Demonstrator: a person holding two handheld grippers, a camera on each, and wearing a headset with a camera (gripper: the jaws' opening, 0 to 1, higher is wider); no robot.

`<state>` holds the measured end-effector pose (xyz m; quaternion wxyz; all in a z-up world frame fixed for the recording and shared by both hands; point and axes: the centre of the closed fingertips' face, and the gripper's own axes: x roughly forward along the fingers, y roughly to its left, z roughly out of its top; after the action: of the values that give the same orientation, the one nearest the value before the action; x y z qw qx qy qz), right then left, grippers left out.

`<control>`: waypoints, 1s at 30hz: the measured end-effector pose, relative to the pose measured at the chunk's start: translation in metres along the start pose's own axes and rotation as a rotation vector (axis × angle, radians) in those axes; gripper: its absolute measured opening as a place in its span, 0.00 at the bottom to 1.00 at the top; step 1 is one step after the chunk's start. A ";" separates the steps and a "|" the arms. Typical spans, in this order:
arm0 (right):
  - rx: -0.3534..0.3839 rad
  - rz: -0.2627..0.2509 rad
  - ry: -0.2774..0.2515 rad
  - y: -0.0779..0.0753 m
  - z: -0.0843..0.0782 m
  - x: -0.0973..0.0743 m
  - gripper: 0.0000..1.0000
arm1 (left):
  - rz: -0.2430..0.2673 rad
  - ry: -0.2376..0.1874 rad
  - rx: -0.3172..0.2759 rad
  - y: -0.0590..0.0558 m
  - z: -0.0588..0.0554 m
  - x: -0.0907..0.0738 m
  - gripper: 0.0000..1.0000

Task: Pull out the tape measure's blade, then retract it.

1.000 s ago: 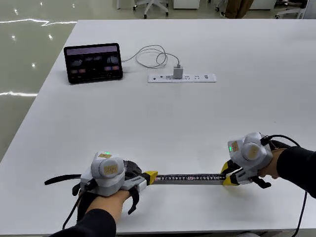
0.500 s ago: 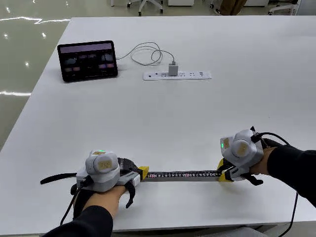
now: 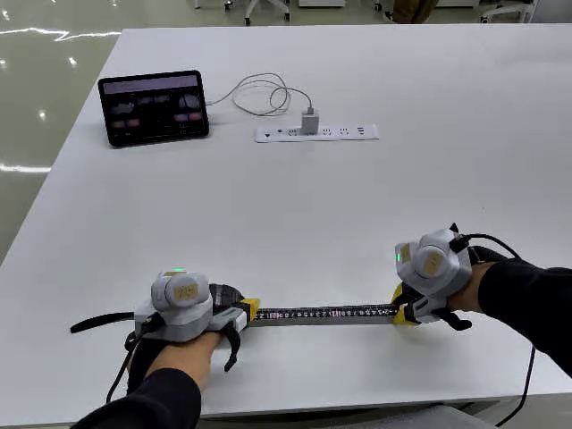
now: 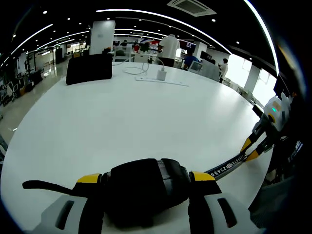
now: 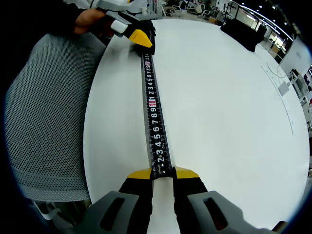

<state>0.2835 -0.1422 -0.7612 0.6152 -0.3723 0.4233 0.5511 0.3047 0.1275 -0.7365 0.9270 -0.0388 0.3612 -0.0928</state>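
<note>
A black tape measure case [image 3: 227, 298] lies near the white table's front edge, and my left gripper [image 3: 241, 311] is shut on it. In the left gripper view the case [image 4: 146, 187] sits between the yellow-tipped jaws of the left gripper [image 4: 146, 178]. The black blade [image 3: 326, 313] with white numerals runs right along the table to my right gripper [image 3: 399, 310], which is shut on the blade's end. In the right gripper view the blade [image 5: 155, 122] stretches from the right gripper [image 5: 163, 173] to the case [image 5: 147, 35] at the far end.
A dark tablet [image 3: 154, 107] stands at the back left. A white power strip [image 3: 317, 133] with a charger and a looped cable lies behind the middle. A black strap [image 3: 98, 320] trails left of the case. A grey mesh chair [image 5: 48, 112] sits off the table's front edge.
The head camera has shifted a little. The stretch of blade showing between the two grippers looks slightly longer than a second ago. Both grips are unchanged.
</note>
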 end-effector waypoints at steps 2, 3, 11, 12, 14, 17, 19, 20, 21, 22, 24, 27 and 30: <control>0.005 -0.004 -0.006 0.000 0.000 0.000 0.11 | 0.007 0.006 0.023 0.000 -0.001 0.000 0.66; 0.005 -0.005 -0.008 0.000 0.001 0.000 0.11 | 0.008 0.007 0.025 0.000 -0.001 0.000 0.66; 0.017 -0.008 -0.018 0.000 0.001 0.000 0.11 | 0.005 0.010 0.026 0.001 -0.001 0.000 0.66; 0.018 -0.009 -0.019 0.000 0.001 0.000 0.11 | 0.004 0.010 0.026 0.001 -0.001 0.000 0.66; 0.022 -0.010 -0.020 0.000 0.001 0.000 0.11 | 0.004 0.011 0.024 0.001 -0.001 0.000 0.66; 0.026 -0.011 -0.025 0.001 0.002 0.000 0.11 | 0.002 0.011 0.023 0.001 -0.001 0.000 0.66; 0.020 -0.011 -0.025 0.001 0.002 0.000 0.10 | 0.001 0.009 0.022 0.001 -0.001 0.000 0.66; 0.029 -0.008 -0.026 0.001 0.003 0.000 0.10 | 0.000 0.009 0.021 0.001 -0.001 0.000 0.66; 0.033 -0.005 -0.030 0.001 0.003 0.001 0.10 | -0.001 0.010 0.020 0.001 -0.001 0.000 0.66; 0.027 -0.001 -0.032 0.001 0.004 0.001 0.10 | -0.002 0.010 0.019 0.001 -0.001 0.000 0.66; 0.026 0.001 -0.032 0.001 0.004 0.001 0.10 | -0.003 0.010 0.019 0.001 -0.001 0.000 0.66; 0.020 0.001 -0.026 0.002 0.006 0.002 0.10 | -0.003 0.011 0.019 0.001 -0.001 0.000 0.66; 0.026 0.001 -0.032 0.003 0.007 0.002 0.10 | -0.004 0.011 0.018 0.001 -0.001 0.000 0.66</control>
<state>0.2817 -0.1349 -0.7605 0.6263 -0.3553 0.4207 0.5519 0.3040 0.1282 -0.7376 0.9252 -0.0307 0.3654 -0.0979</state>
